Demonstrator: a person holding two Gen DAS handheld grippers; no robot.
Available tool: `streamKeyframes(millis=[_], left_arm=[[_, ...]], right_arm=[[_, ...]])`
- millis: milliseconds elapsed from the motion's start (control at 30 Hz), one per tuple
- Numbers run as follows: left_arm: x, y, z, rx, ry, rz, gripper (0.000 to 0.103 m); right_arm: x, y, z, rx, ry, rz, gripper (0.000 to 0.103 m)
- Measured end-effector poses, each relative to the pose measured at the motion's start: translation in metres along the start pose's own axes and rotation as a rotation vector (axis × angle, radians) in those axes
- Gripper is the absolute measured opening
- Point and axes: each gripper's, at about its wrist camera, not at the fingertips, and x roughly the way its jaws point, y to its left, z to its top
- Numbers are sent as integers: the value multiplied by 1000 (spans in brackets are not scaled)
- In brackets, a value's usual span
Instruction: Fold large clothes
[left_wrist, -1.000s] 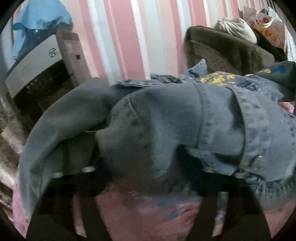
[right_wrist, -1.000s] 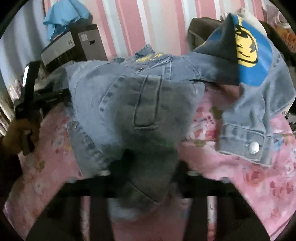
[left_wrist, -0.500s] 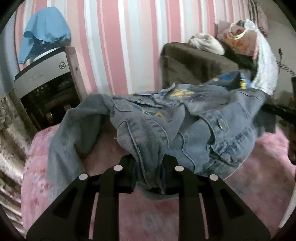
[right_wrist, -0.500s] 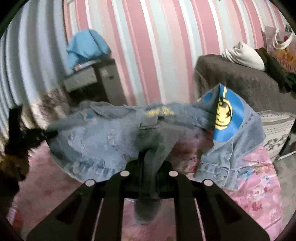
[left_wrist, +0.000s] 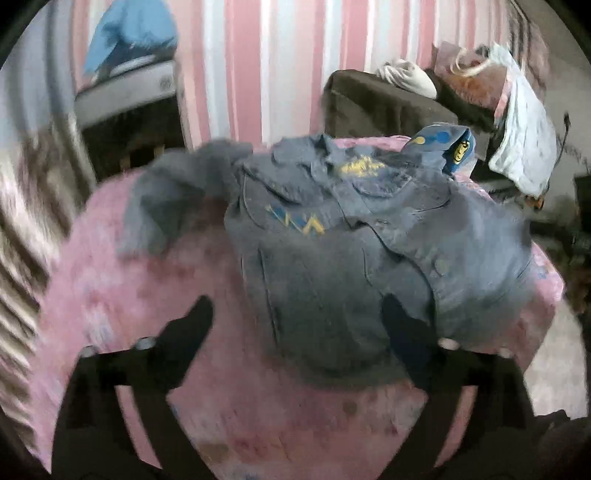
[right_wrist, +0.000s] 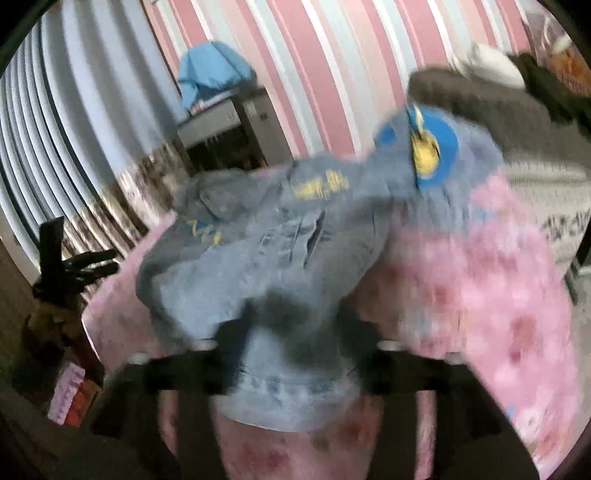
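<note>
At the far left of the left wrist view a grey open-fronted cabinet (left_wrist: 125, 110) stands against the striped wall (left_wrist: 266, 55); a blue cloth (left_wrist: 129, 37) lies on top of it, and what sits in its dark opening is too blurred to tell. Further right, the denim jacket (left_wrist: 351, 251) lies heaped on the pink floral bedspread (left_wrist: 129, 295), one sleeve trailing left and the blue-and-yellow patch at its far right end. The left gripper (left_wrist: 295, 314) is released, its two fingers spread wide with the jacket's near hem lying between them. Behind the jacket, to the right, a brown sofa (left_wrist: 384, 103) carries a pale bundle (left_wrist: 406, 75) and a bag of mixed fabrics.

In the right wrist view the left gripper (right_wrist: 92, 264) shows at the far left edge, beside the bedspread (right_wrist: 498, 314). The jacket (right_wrist: 258, 258) fills the middle, with the patch raised at upper right. The right gripper (right_wrist: 295, 325) has the near hem bunched between its fingers; motion blur hides whether it is clenched on the cloth, so I cannot tell.
</note>
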Motion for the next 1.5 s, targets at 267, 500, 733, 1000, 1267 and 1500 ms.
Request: streamKeyframes(millis=[267,500,733,1000,1267,1500], left_arm=[[32,-4,-60,211,69,210,100],[63,-9,-33,226,41,220,100],[112,-17,20,237,111,40,54],[174,16,142,158,103,21,40],[280,43,176,56,165,24,49],[239,53,161,20,126,-6,77]], right_arm=[[7,-20,-43,-18,-6,-31,81],[27,-1,-28,-153,-19,-126,81],[69,-13,25,-96,24,-11,23],[115,-50,137,-86,-46,-105,18],[217,-99,176,-38,75,-205,21],[169,-105,166,37,11,-69,91]])
